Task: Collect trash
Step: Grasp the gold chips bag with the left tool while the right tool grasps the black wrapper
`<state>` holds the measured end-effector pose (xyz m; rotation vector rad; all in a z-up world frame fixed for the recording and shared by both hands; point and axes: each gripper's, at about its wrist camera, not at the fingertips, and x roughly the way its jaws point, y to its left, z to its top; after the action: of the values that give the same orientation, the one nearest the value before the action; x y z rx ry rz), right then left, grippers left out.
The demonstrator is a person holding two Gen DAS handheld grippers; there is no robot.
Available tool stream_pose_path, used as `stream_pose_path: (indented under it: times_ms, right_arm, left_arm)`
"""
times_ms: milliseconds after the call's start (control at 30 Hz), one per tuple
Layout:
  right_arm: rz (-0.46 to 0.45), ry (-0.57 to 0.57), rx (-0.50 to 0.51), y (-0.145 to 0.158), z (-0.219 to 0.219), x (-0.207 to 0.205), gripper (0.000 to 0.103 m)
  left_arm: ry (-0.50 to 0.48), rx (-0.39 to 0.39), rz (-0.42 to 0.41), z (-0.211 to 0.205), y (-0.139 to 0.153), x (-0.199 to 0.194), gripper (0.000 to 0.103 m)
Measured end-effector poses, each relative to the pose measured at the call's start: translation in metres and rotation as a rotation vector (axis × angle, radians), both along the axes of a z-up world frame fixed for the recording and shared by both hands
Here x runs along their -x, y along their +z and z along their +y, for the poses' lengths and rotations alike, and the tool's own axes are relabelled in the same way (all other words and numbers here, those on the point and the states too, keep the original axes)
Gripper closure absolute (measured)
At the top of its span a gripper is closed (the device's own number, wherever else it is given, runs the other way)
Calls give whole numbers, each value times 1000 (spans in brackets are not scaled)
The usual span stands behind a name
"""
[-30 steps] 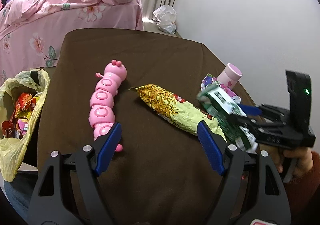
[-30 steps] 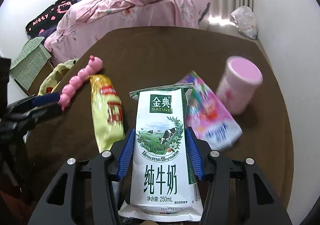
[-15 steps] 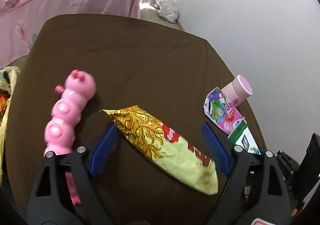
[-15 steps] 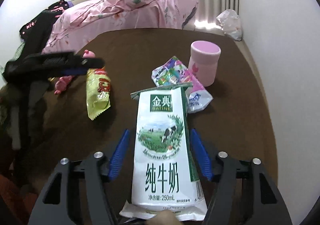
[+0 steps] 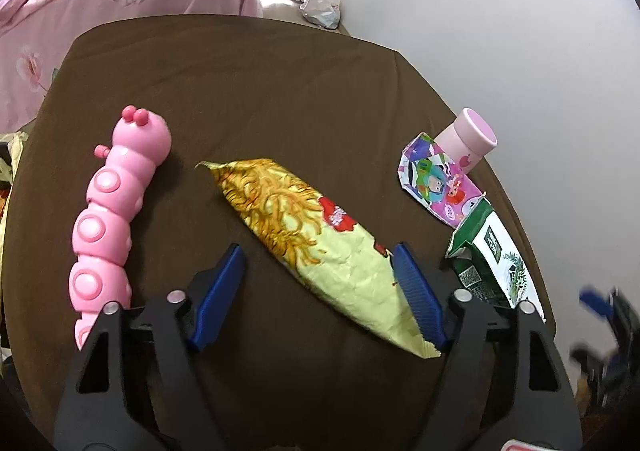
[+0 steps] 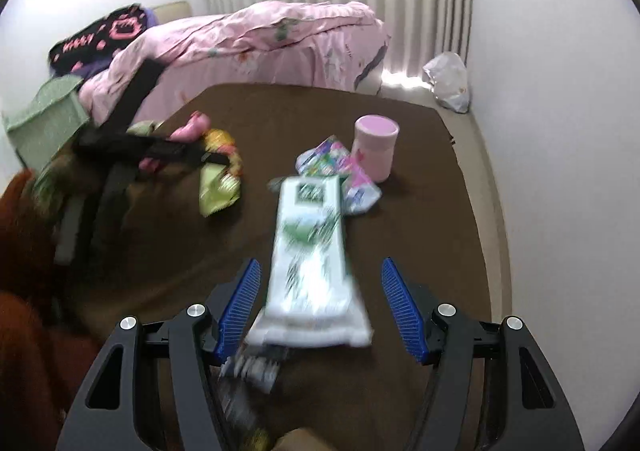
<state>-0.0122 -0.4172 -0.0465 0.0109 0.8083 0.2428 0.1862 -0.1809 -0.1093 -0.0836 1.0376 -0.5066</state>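
Observation:
A yellow noodle snack bag (image 5: 320, 251) lies on the brown table (image 5: 260, 91). My left gripper (image 5: 320, 283) is open and straddles the bag's near end; it shows from the side in the right wrist view (image 6: 224, 159). A green and white milk carton (image 6: 312, 251) lies blurred between the open jaws of my right gripper (image 6: 320, 303), free of both pads. The carton also shows at the table's right edge in the left wrist view (image 5: 492, 251). A colourful cartoon wrapper (image 5: 436, 179) lies beside a pink cup (image 5: 468, 143).
A pink caterpillar toy (image 5: 112, 227) lies left of the snack bag. A yellow bag edge (image 5: 12, 155) shows at the far left. A pink-covered bed (image 6: 260, 39) stands behind the table. A white plastic bag (image 6: 448, 83) sits on the floor by the wall.
My right gripper has opened and let go of the milk carton, which now lies on the table. My left gripper has moved forward over the snack bag.

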Motion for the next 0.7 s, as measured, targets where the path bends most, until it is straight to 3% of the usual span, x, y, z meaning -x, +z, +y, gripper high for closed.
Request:
stream_pose_path:
  times_ms: [100, 133, 167, 300, 533, 700]
  right_arm:
    - [75, 37, -88, -22, 9, 12, 46]
    - [108, 29, -86, -35, 15, 13, 51]
    - [128, 28, -89, -41, 19, 11, 64]
    - [95, 84, -126, -42, 41, 6, 71]
    - [68, 166, -147, -43, 69, -11, 72]
    - [49, 164, -99, -40, 69, -4, 72]
  left_arm:
    - [8, 5, -5, 4, 0, 4, 41]
    - [5, 4, -6, 5, 0, 5, 45]
    - [-3, 5, -2, 7, 0, 7, 46]
    - [-19, -24, -19, 19, 7, 21, 47]
    - [28, 89, 22, 35, 16, 11, 45]
    - [119, 97, 80, 23, 6, -30, 45]
